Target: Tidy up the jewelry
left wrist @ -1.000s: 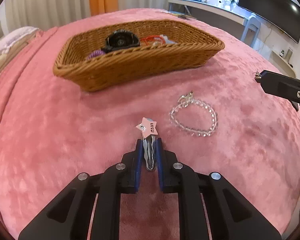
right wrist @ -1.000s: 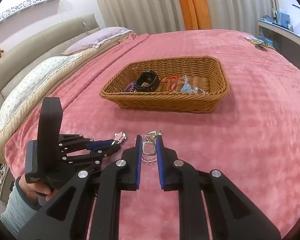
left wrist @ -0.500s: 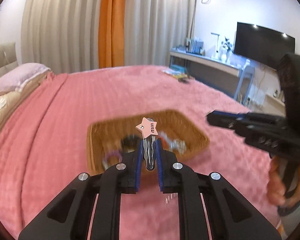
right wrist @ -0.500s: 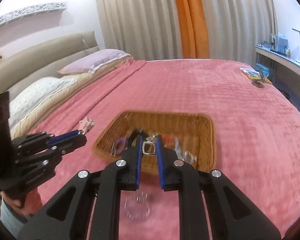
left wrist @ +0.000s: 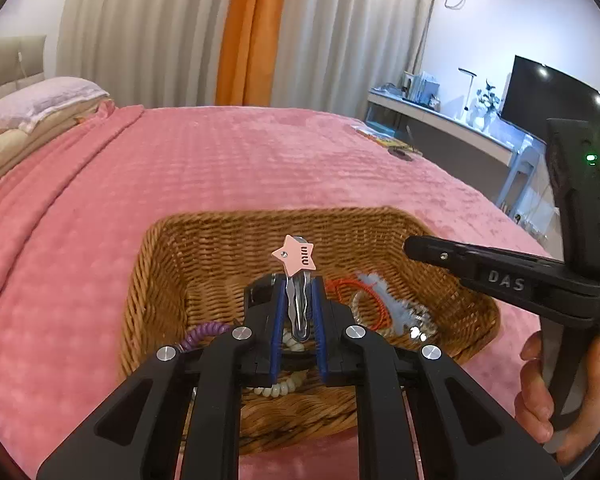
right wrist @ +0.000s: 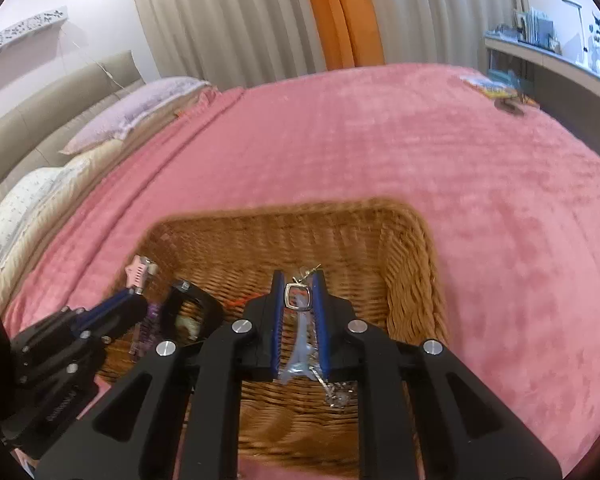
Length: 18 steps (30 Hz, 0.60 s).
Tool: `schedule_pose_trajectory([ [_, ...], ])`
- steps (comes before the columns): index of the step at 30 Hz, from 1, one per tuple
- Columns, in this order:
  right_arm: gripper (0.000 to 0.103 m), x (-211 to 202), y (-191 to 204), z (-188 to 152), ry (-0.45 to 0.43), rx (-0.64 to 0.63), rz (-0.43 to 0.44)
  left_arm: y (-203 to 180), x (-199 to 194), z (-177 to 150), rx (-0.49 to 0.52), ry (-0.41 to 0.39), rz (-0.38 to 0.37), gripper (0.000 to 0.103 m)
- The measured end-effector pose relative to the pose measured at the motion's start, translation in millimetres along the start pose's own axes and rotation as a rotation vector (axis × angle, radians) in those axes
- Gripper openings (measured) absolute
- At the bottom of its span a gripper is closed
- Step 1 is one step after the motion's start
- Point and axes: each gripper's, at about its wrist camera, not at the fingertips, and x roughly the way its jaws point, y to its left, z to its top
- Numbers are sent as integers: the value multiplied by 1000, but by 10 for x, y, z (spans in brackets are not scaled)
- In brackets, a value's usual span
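My left gripper [left wrist: 298, 280] is shut on a silver hair clip with a pink star [left wrist: 295, 259] and holds it above the wicker basket [left wrist: 172, 248]. My right gripper [right wrist: 298, 280] is shut on the metal clasp [right wrist: 296, 295] of the clear bead bracelet, which hangs above the same basket [right wrist: 416, 264]. The left gripper and its pink star clip [right wrist: 138, 274] show at the left of the right wrist view. The right gripper's body [left wrist: 500, 276] crosses the right of the left wrist view. The bracelet's beads are hidden.
The basket holds a purple coil tie [left wrist: 204, 332], an orange cord [left wrist: 360, 292], a pale blue piece [right wrist: 300, 348], a black band [right wrist: 192, 308] and a pearl strand [left wrist: 278, 388]. It sits on a pink blanket [left wrist: 220, 160]. Pillows [right wrist: 140, 112] lie left, a desk [left wrist: 440, 116] right.
Both grippers have lifted off the blanket with their pieces and moved forward over the basket. The bracelet that lay on the blanket a second ago has been picked up.
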Motion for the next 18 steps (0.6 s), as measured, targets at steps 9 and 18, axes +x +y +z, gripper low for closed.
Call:
schedule_pose_trajectory([
  [9, 38, 111, -105, -82, 35, 29, 3, 90, 6, -48, -17, 5, -8, 26],
  [18, 51, -384, 11, -178, -46, 21, 29, 162, -368, -85, -68, -59, -12, 32],
])
